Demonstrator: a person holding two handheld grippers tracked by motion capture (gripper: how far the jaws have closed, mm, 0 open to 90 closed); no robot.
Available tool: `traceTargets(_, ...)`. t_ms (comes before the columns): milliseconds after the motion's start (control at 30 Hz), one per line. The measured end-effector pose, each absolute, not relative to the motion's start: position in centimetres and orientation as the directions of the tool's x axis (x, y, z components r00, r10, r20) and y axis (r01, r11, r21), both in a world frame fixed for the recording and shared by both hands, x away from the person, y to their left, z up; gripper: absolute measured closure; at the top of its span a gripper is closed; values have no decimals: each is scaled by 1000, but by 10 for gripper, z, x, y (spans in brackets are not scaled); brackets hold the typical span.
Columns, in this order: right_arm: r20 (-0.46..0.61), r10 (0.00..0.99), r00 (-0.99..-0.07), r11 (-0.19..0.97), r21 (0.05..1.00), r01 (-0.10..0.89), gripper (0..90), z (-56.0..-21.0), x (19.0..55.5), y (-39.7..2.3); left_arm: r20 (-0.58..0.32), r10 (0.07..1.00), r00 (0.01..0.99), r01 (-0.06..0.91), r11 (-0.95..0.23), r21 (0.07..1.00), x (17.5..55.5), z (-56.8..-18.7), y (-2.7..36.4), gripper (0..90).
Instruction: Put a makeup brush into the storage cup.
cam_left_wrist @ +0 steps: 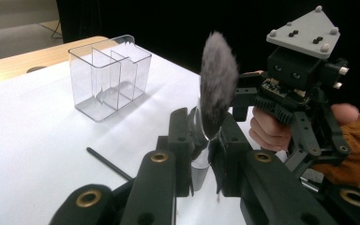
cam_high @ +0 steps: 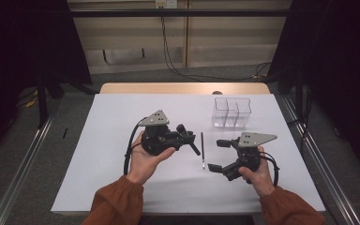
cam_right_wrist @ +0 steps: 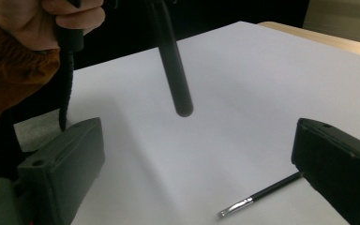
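**Big brush pinched, thin brush waiting beside open jaws**

While the left gripper (cam_high: 183, 136) pinches a fluffy makeup brush (cam_left_wrist: 217, 84) by its metal collar, bristles up and dark handle slanting toward the table, the right gripper (cam_high: 219, 154) stands with its jaws spread wide and nothing between them. A thin brush (cam_high: 202, 149) lies flat on the white table (cam_high: 117, 117) between the two grippers, just beside the right one's jaws, its long axis running away from the person. Beyond the thin brush, well apart, stands the clear organizer (cam_high: 231, 113), with bare table all around.
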State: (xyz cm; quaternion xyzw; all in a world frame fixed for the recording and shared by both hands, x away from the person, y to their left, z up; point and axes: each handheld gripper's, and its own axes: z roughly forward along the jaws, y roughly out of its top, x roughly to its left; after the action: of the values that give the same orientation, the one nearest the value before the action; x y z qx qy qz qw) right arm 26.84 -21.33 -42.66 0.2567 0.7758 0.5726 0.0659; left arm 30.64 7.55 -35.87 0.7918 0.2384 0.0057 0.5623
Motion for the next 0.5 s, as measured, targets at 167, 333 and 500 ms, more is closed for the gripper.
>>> traceTargets(167, 187, 447, -875, 221, 925, 310, 10, -426, 267, -213, -264, 393, 881, 392, -293, 872, 308, -360, 74, 795)
traceTargets(333, 182, 442, -879, 228, 924, 306, 12, -427, 267, -211, -261, 401, 878, 407, -337, 849, 310, -360, 71, 795)
traceTargets(500, 171, 436, -883, 240, 924, 298, 22, -428, 267, -207, -232, 385, 893, 382, -379, 843, 308, -357, 69, 795)
